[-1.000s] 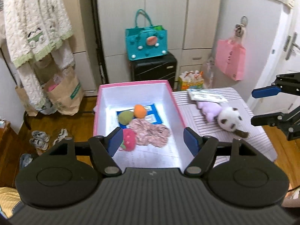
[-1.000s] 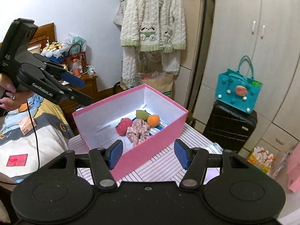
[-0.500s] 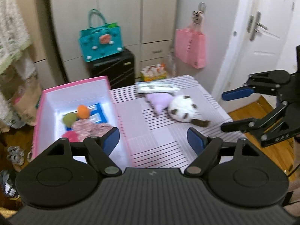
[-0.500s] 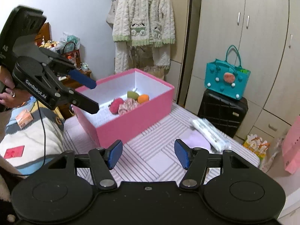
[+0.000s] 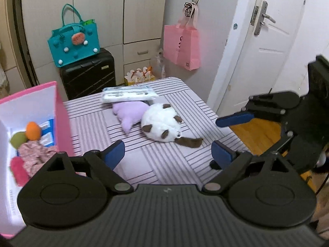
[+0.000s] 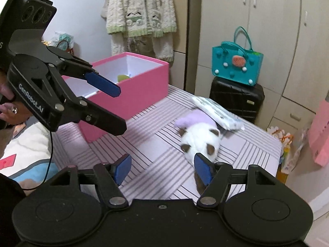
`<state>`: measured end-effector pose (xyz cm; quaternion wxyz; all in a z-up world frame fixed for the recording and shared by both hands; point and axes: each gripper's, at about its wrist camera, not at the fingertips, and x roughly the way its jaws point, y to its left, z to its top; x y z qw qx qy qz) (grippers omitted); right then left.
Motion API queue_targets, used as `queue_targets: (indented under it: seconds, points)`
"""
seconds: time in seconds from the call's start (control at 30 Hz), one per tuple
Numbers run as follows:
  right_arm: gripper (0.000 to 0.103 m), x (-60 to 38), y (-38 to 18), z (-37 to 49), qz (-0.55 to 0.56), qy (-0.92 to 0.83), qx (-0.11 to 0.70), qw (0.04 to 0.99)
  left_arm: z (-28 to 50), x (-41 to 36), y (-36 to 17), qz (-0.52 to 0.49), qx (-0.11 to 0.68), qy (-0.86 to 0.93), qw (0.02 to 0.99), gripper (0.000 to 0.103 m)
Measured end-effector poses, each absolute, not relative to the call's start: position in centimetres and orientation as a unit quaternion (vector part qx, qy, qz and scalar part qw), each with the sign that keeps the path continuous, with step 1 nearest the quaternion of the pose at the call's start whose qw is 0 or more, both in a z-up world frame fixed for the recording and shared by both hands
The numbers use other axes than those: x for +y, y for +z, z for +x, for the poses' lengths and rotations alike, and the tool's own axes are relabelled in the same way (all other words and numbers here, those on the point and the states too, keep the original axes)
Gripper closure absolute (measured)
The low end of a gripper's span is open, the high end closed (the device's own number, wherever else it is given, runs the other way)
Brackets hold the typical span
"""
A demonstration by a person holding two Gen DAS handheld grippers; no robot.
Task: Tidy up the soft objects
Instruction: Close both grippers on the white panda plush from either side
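Left gripper: our left gripper (image 5: 167, 154) hangs over the striped table (image 5: 168, 164) with nothing between its blue pads; its jaws are opening and stand wide apart.
Right gripper: our right gripper (image 6: 162, 169) also points down at the table, jaws opening, with nothing pressed between them; its right pad overlaps the near edge of the panda plush in our view, and we cannot tell whether it touches.
Panda plush: the white panda plush (image 5: 162, 124) lies on the table ahead of both grippers, its brown tail trailing towards the table's right edge in the left wrist view.
Purple plush: a lilac plush (image 5: 128, 114) lies touching the panda on its far side, partly tucked under the packet.
Packet: a flat white packet (image 5: 128, 96) rests on the table's far end, overlapping the purple plush.
Pink box: the open pink box (image 6: 141, 86) stands on the table's left part, well apart from the panda.
Box contents: inside we see an orange ball (image 5: 33, 130), a green ball (image 5: 18, 141), a pink patterned cloth (image 5: 34, 154) and a red soft piece (image 5: 18, 169), all bunched near one wall.
Hand: a hand (image 6: 8, 111) grips the left gripper's handle at the edge of the right wrist view.
Background: a teal bag (image 5: 75, 41) sits on a black suitcase (image 5: 88, 76); a pink bag (image 5: 183, 45) hangs beside the white door (image 5: 265, 47).
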<state>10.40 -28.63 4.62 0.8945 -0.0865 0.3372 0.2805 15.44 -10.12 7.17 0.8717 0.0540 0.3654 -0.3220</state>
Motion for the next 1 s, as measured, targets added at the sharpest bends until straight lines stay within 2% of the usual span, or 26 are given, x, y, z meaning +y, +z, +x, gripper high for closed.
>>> queue_targets:
  seconds: [0.23,0.43,0.6,0.8,0.93,1.0]
  points:
    - [0.029,-29.9,0.1,12.7,-0.072,0.26,0.302,0.914,18.4,-12.8,3.3,0.003,0.371,-0.303,0.878,0.011]
    - [0.029,-29.4,-3.0,14.8,-0.129,0.253,0.279,0.917,20.7,-14.4,0.6,-0.025,0.377,-0.297,0.877,0.012]
    - [0.029,-29.5,-4.0,16.7,-0.133,0.251,0.288,0.915,22.2,-15.3,-1.3,-0.028,0.373,-0.278,0.885,0.012]
    - [0.029,-29.1,-4.6,18.7,-0.141,0.265,0.294,0.908,24.2,-14.9,-3.8,-0.096,0.41,-0.277,0.864,0.014]
    - [0.029,-28.7,-5.0,19.2,-0.135,0.282,0.29,0.905,24.5,-14.6,-4.9,-0.118,0.396,-0.27,0.87,0.024]
    - [0.031,-28.5,-5.1,19.3,-0.134,0.282,0.289,0.905,24.5,-14.5,-5.3,-0.123,0.395,-0.273,0.868,0.037]
